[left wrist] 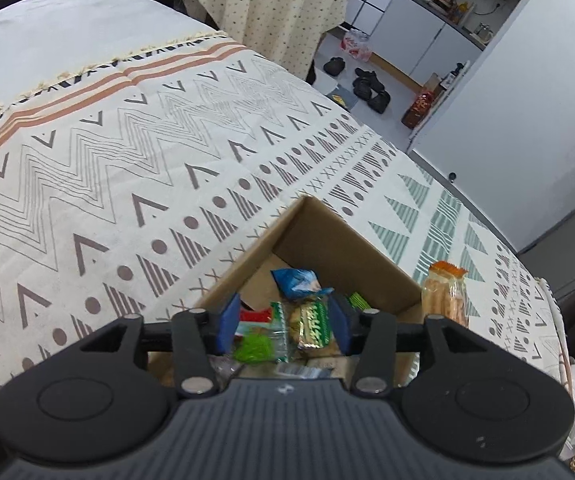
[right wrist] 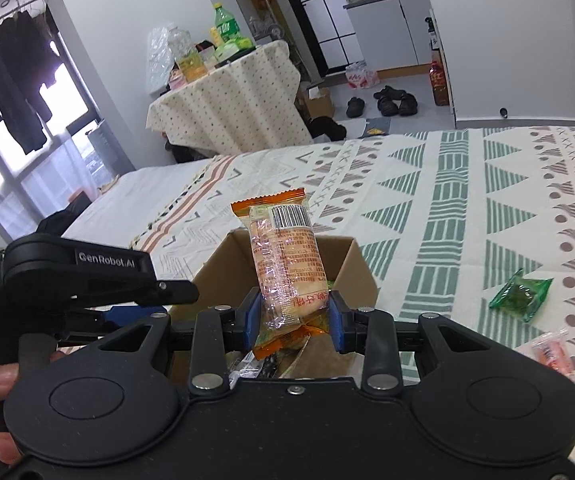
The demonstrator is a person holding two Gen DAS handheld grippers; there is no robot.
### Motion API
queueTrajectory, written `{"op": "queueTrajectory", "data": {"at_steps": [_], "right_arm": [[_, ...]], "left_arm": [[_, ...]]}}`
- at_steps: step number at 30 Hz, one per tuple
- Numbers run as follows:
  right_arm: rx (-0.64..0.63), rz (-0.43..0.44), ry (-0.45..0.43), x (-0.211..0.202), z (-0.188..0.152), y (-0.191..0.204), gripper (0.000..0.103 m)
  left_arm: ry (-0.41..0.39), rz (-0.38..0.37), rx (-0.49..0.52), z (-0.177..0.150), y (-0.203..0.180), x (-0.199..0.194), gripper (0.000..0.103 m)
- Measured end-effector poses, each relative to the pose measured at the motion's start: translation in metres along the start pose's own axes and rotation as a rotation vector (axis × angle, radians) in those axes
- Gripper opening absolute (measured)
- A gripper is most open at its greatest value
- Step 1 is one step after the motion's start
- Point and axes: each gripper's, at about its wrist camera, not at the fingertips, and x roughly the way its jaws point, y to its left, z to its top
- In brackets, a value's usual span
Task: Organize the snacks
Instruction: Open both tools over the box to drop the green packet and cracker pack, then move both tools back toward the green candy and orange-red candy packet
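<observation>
Presently the right gripper (right wrist: 294, 320) is closed on the lower end of an orange-trimmed clear wrapper holding a pale bread roll (right wrist: 287, 256), held upright over the open brown cardboard box (right wrist: 361, 268), which stands on the patterned cream bedspread (right wrist: 467, 200) near its green-triangle border. The left gripper (left wrist: 283, 326) hangs over the same box with its blue pads (left wrist: 226, 326) parted and nothing between them; under it lie a blue packet (left wrist: 297, 282) and a green-labelled biscuit pack (left wrist: 313, 326) already inside. The step in hand looks like dropping the roll into the box. To do it well, I would lower the packet until its free bottom seal is below the rim, centre it over a gap among the packets, then part the jaws; the left gripper should draw aside first, being close enough to crowd the drop. Two snacks wait on the bedspread toward its right edge: a green foil sachet (right wrist: 521, 294) and a pink-and-white wrapped sweet (right wrist: 551, 350).
</observation>
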Motion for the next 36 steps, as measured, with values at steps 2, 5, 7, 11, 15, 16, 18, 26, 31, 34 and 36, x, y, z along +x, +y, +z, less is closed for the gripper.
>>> {"op": "queueTrajectory", "data": {"at_steps": [2, 5, 7, 11, 15, 16, 18, 26, 31, 34, 36], "right_arm": [[0.003, 0.003, 0.007, 0.004, 0.000, 0.002, 0.033], [0.017, 0.016, 0.014, 0.009, -0.001, 0.004, 0.034], [0.031, 0.030, 0.023, 0.013, -0.003, 0.006, 0.038], [0.027, 0.009, 0.034, 0.014, -0.006, 0.007, 0.046], [0.058, -0.015, 0.038, 0.007, -0.002, -0.001, 0.046], [0.063, -0.022, 0.038, 0.004, -0.002, -0.003, 0.047], [0.073, -0.037, 0.036, 0.000, -0.001, -0.008, 0.051], [0.134, -0.086, 0.019, -0.021, 0.003, -0.028, 0.063], [0.155, -0.103, -0.008, -0.039, 0.002, -0.039, 0.074], [0.163, -0.114, -0.015, -0.048, 0.000, -0.046, 0.079], [0.161, -0.126, -0.017, -0.053, -0.001, -0.049, 0.084]], "left_arm": [[0.005, -0.001, -0.004, 0.003, 0.003, 0.002, 0.049], [0.012, -0.001, -0.004, 0.004, 0.005, 0.004, 0.054], [0.015, 0.007, 0.002, 0.004, 0.006, 0.005, 0.059], [0.031, 0.041, 0.018, 0.002, 0.005, 0.008, 0.070], [0.024, 0.049, 0.023, -0.001, 0.001, 0.004, 0.078], [0.024, 0.051, 0.029, -0.001, 0.000, 0.002, 0.082], [0.024, 0.055, 0.046, -0.004, -0.003, -0.001, 0.085], [0.043, 0.078, 0.102, -0.016, -0.022, -0.011, 0.093], [0.029, 0.077, 0.124, -0.024, -0.036, -0.021, 0.096], [0.024, 0.064, 0.136, -0.029, -0.043, -0.026, 0.098], [0.021, 0.057, 0.143, -0.032, -0.048, -0.028, 0.102]]}}
